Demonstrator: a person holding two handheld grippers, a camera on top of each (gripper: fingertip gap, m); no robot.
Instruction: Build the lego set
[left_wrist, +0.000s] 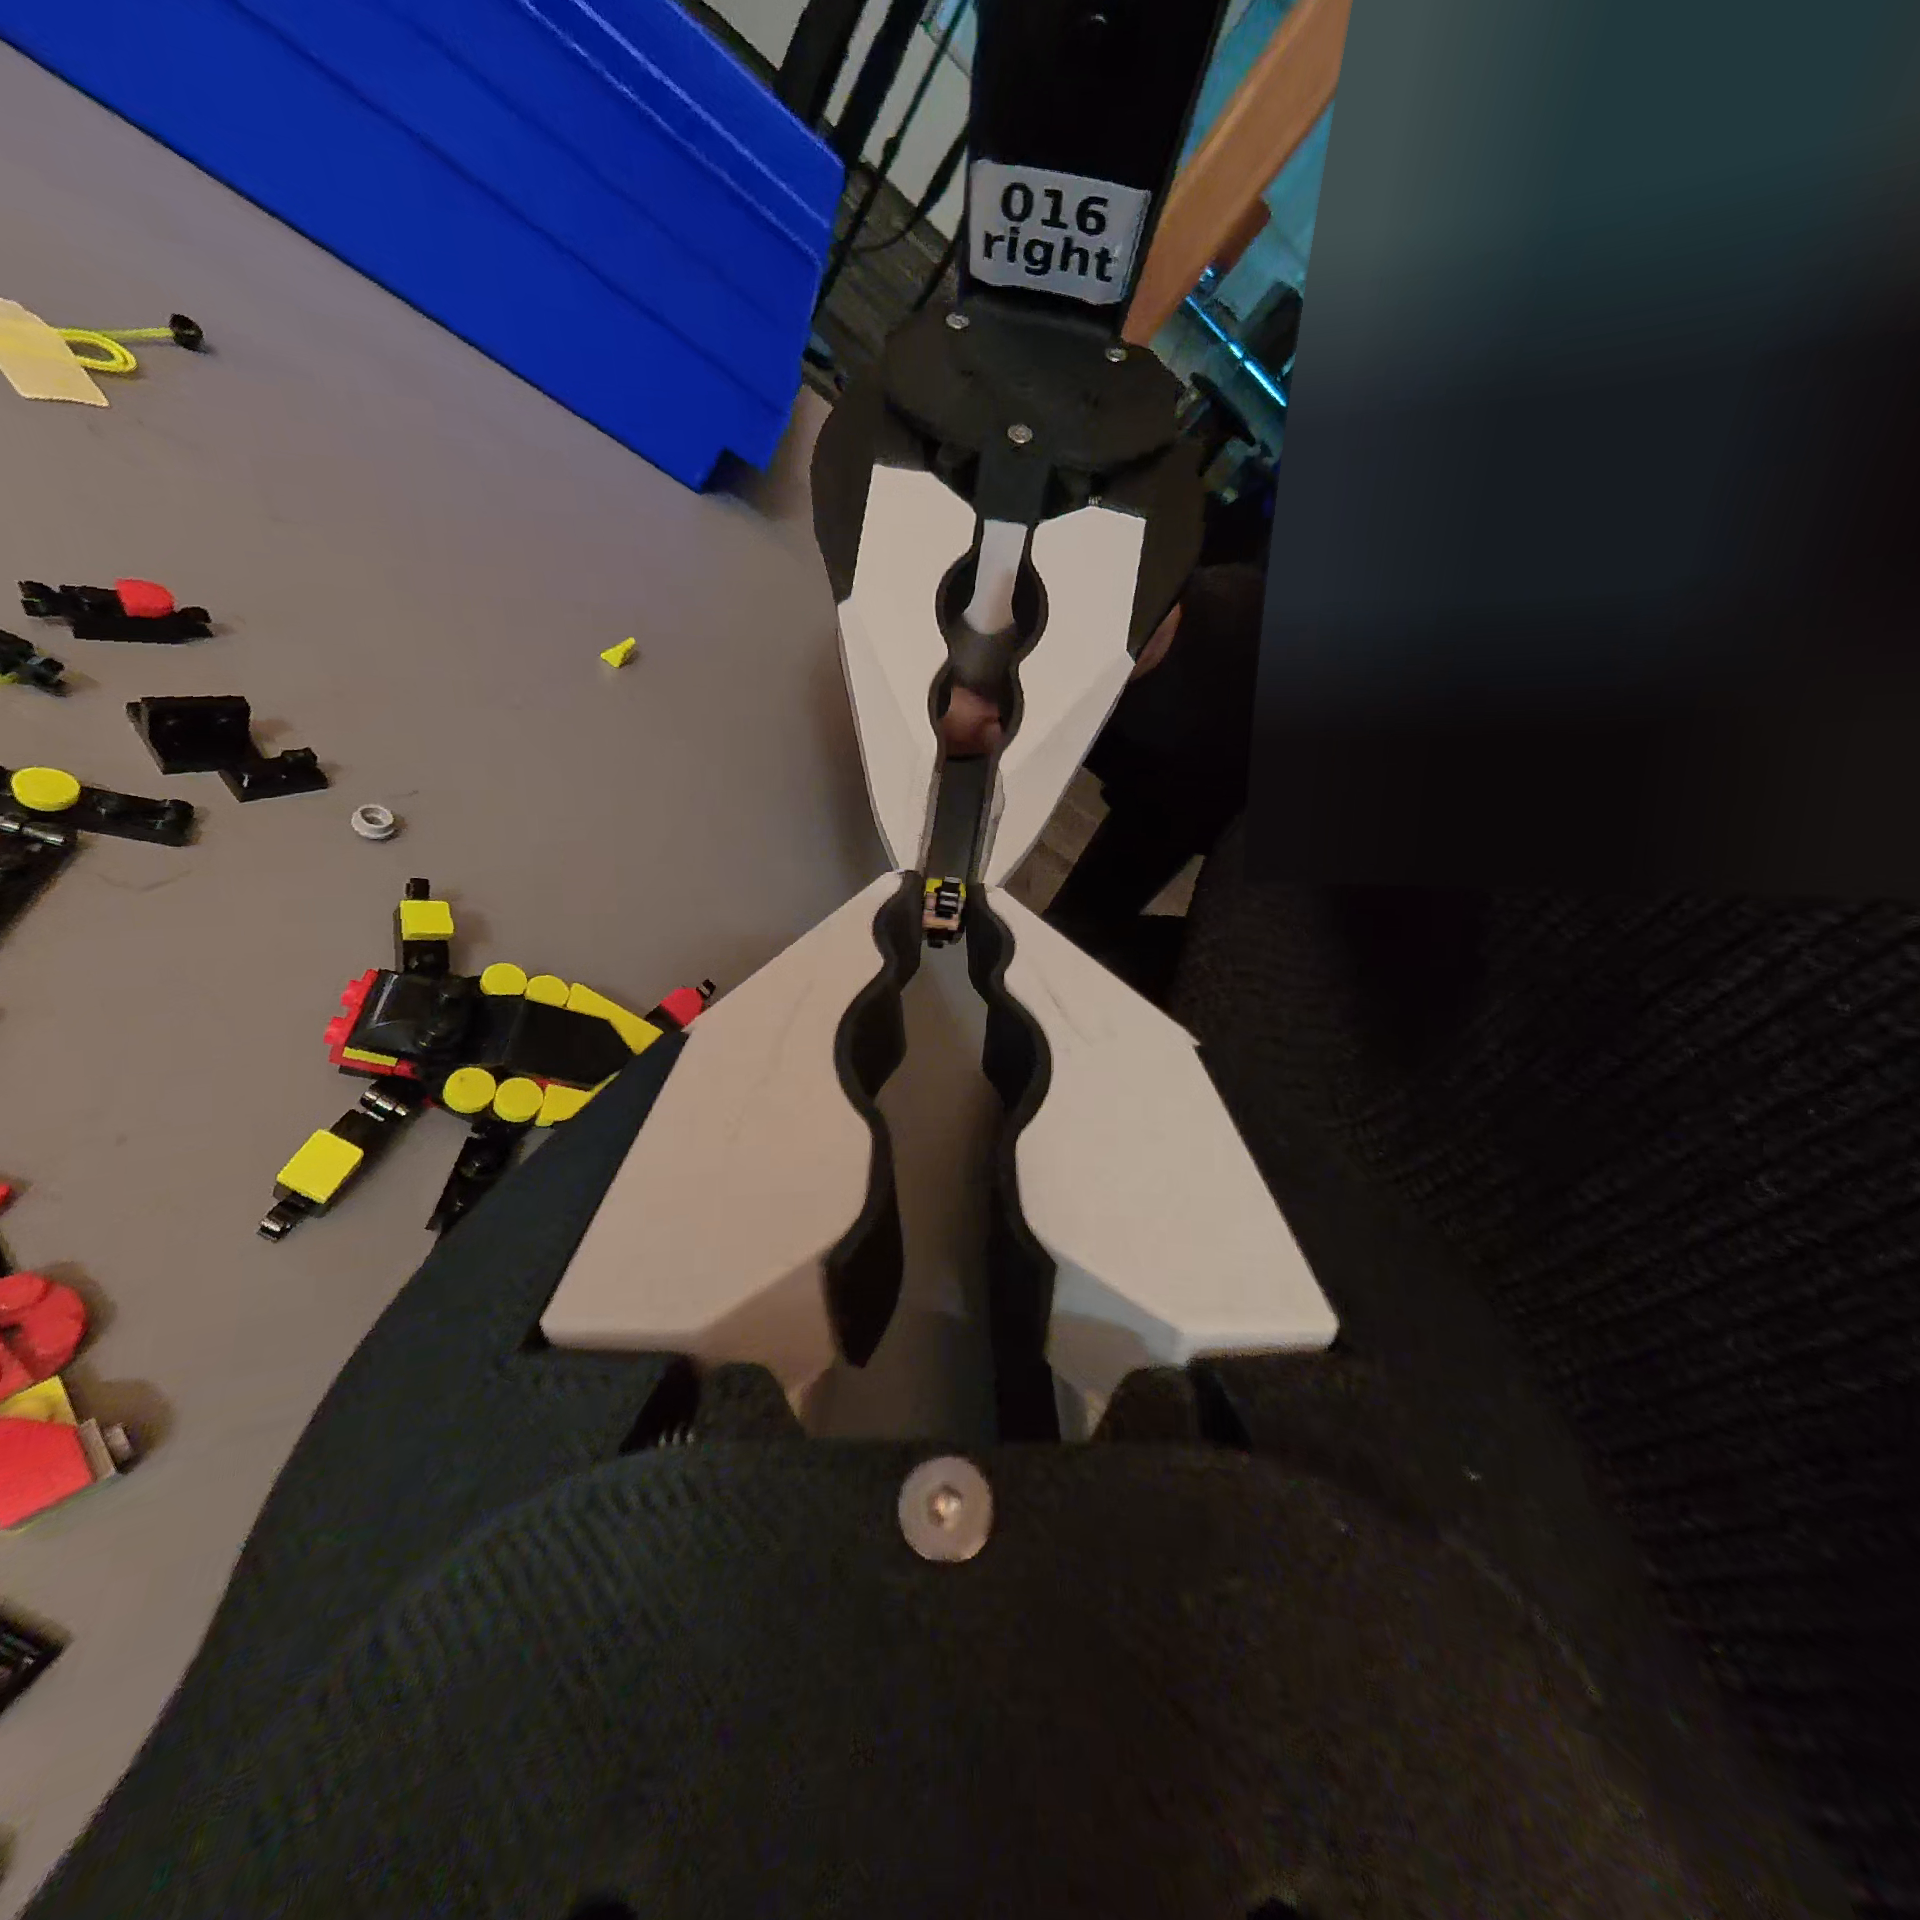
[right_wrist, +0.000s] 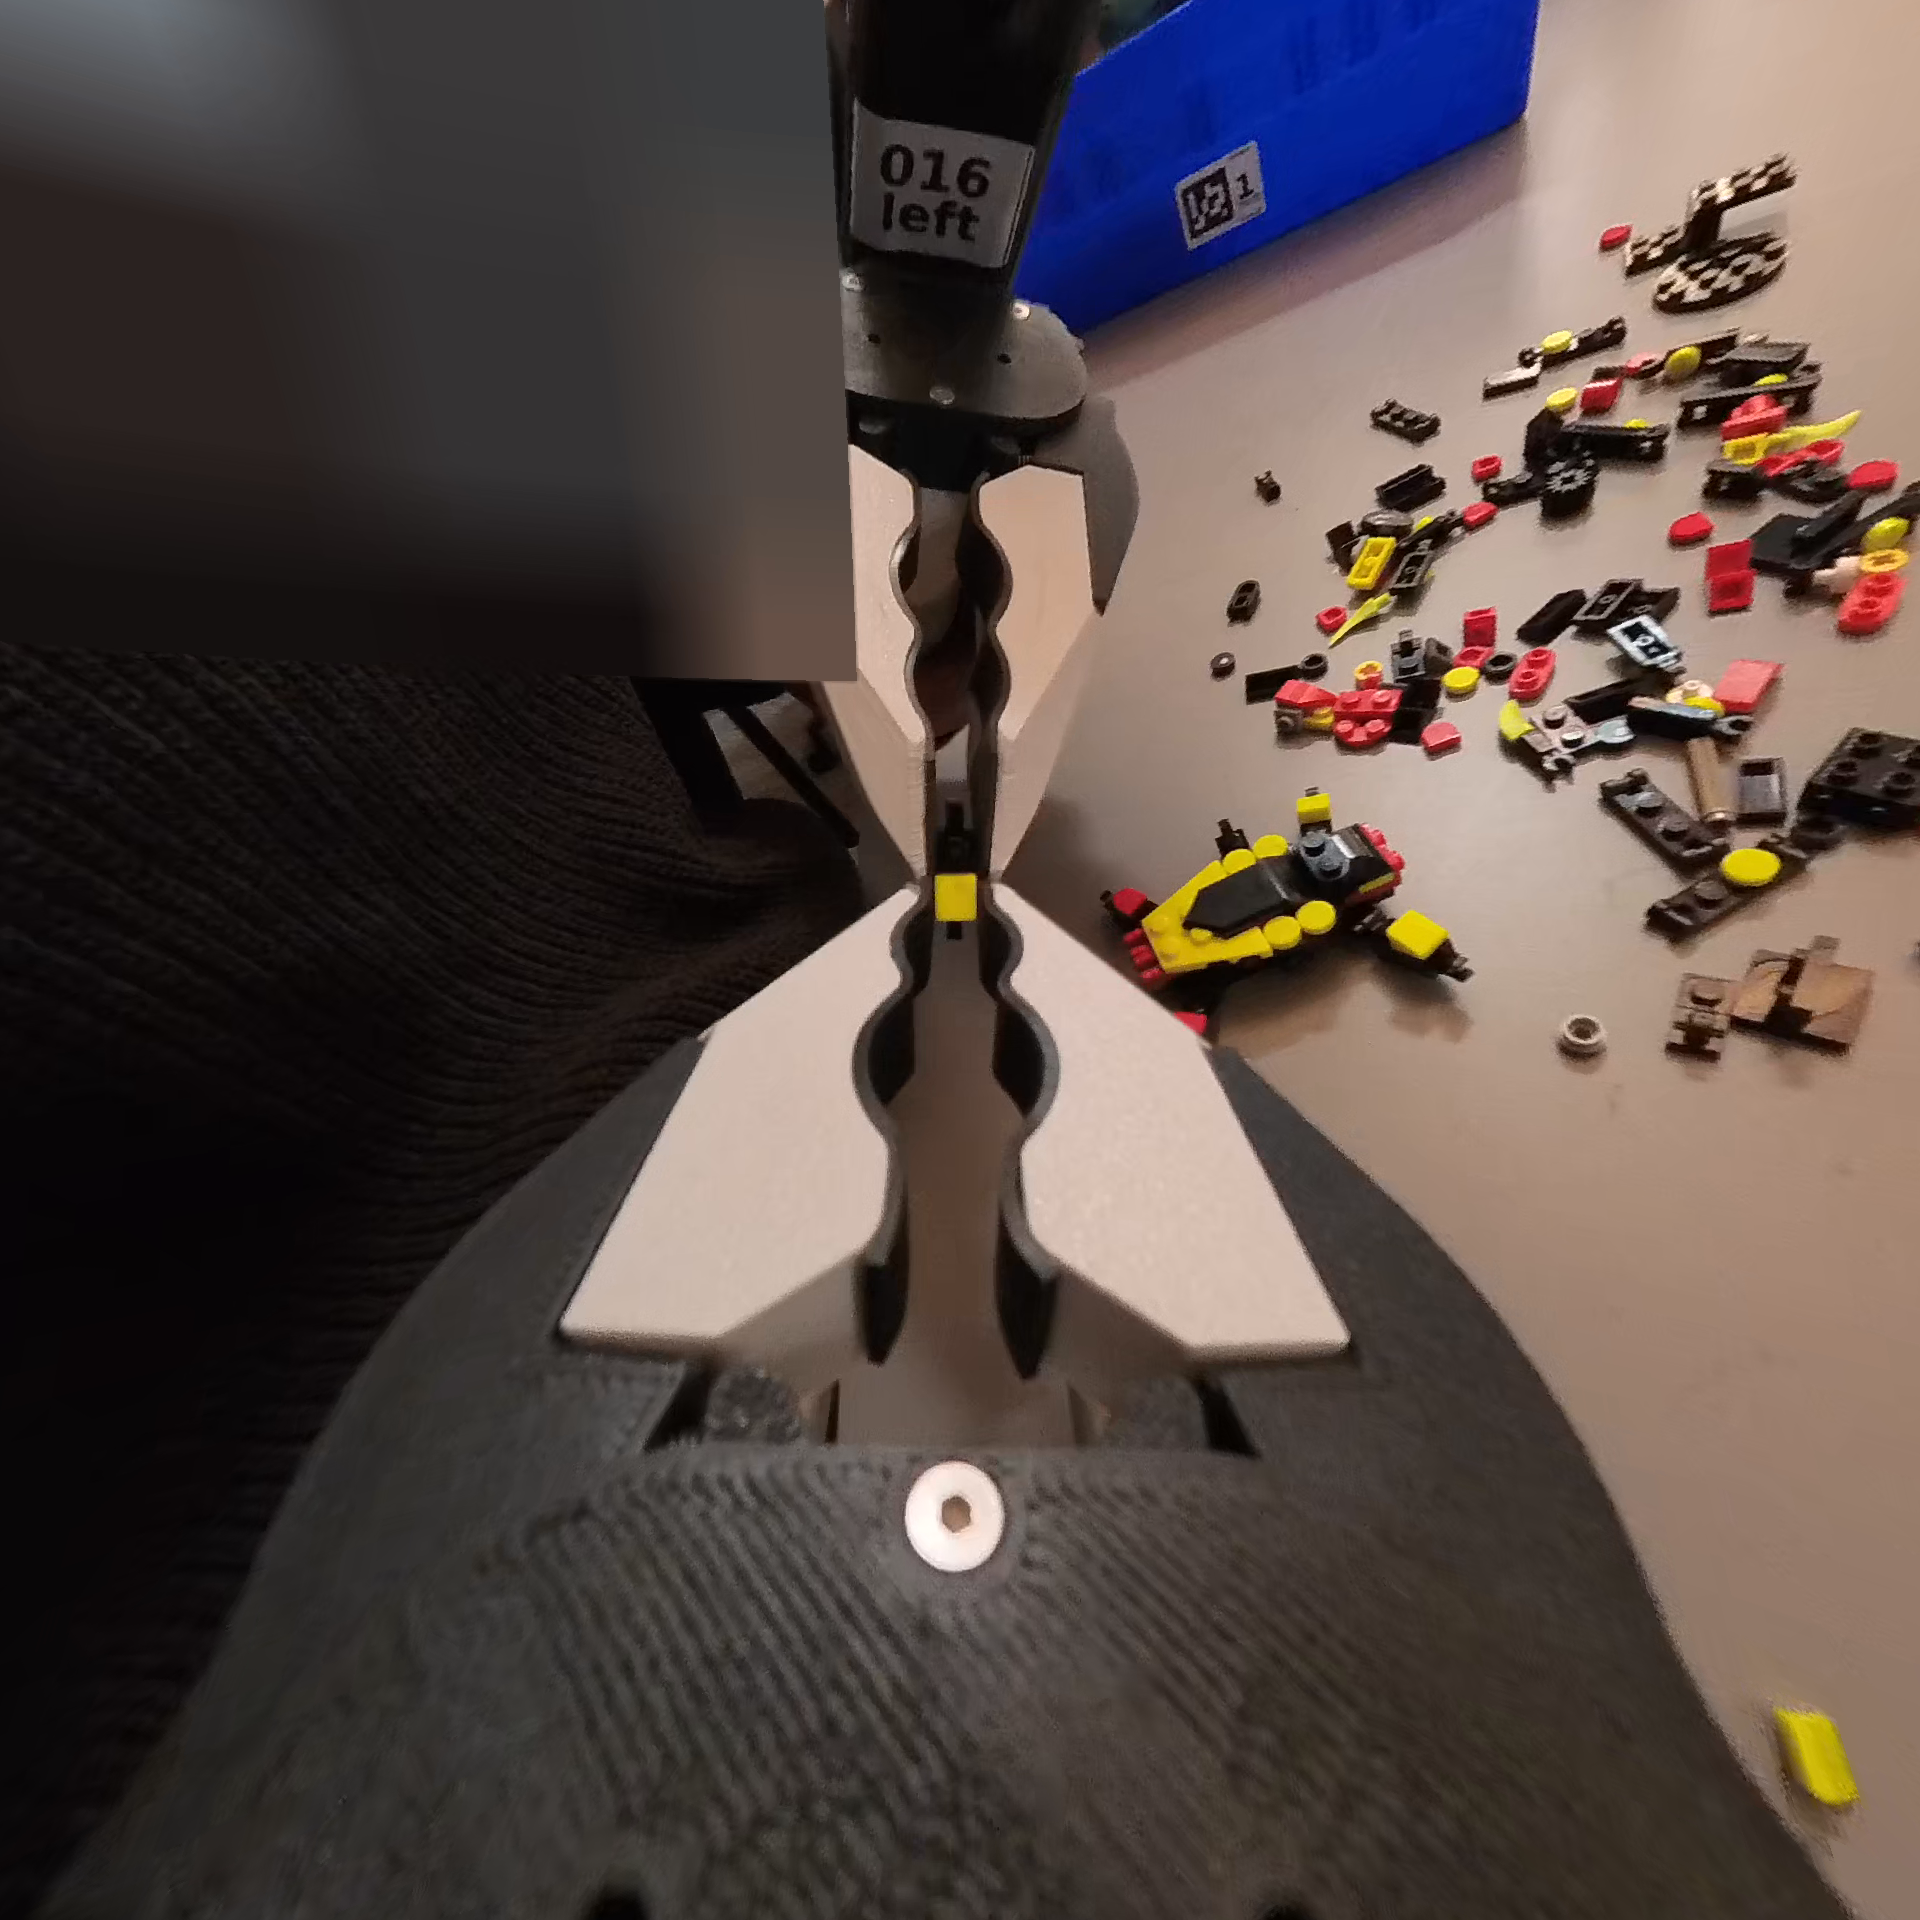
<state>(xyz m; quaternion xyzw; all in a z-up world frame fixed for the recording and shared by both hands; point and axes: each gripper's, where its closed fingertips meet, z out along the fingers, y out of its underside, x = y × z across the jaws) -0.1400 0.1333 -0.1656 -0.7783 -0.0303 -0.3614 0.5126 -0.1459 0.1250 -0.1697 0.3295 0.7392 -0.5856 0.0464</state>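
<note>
Off the table's near edge, above a dark knitted fabric (left_wrist: 1610, 1195), the left gripper (left_wrist: 943, 909) and right gripper (right_wrist: 954, 899) meet tip to tip, each clamped on one end of a small black-and-yellow Lego piece (right_wrist: 955, 896), apparently a small sub-assembly being pressed together. Near that edge of the grey table (left_wrist: 520, 727) lies the part-built yellow and black model (right_wrist: 1283, 904); loose bricks (right_wrist: 1621, 582) spread beyond it toward a blue bin (right_wrist: 1299, 125). Next, judging by this, one gripper must let go so the other can carry the piece to the model.
</note>
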